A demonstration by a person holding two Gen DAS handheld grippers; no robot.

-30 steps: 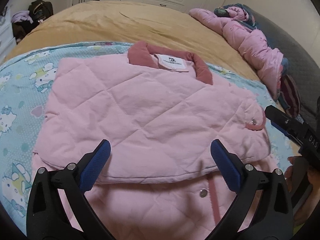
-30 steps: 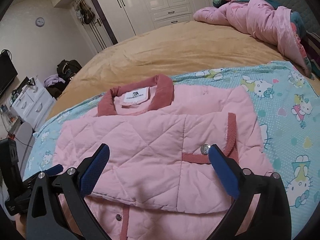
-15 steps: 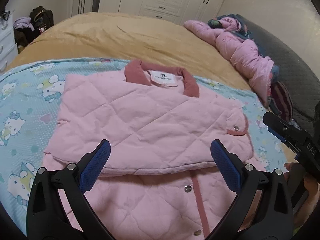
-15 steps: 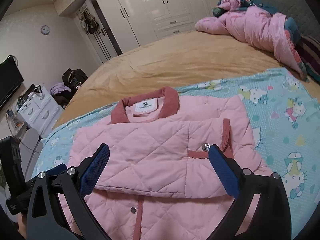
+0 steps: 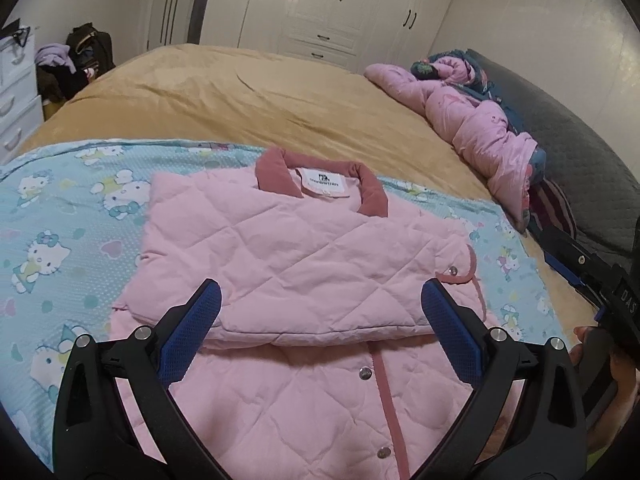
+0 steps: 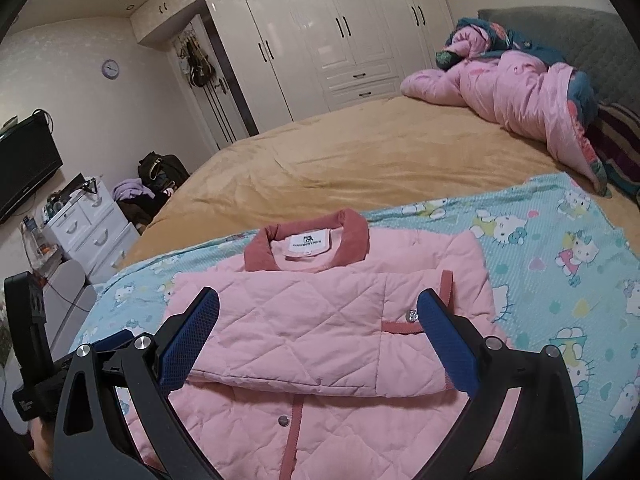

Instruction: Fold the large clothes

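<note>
A pink quilted jacket (image 5: 296, 256) with a dark pink collar lies on a blue cartoon-print sheet (image 5: 60, 216). Its sleeves are folded across the chest, and the snap-button front shows below. It also shows in the right wrist view (image 6: 320, 320). My left gripper (image 5: 320, 320) is open and empty, held above the jacket's lower half. My right gripper (image 6: 318, 320) is open and empty, also above the jacket's lower half. The right gripper shows at the right edge of the left wrist view (image 5: 576, 268). The left gripper shows at the left edge of the right wrist view (image 6: 112, 340).
The sheet lies on a bed with a tan cover (image 5: 260, 96). A crumpled pink duvet (image 5: 472, 120) and a grey headboard (image 5: 560, 120) are at the far right. White wardrobes (image 6: 340, 32), a white drawer unit (image 6: 88, 232) and a TV (image 6: 24, 160) stand beyond the bed.
Both grippers have pulled back and up from the jacket, so more of its lower front and the room shows. Both stay open. The jacket has not moved.
</note>
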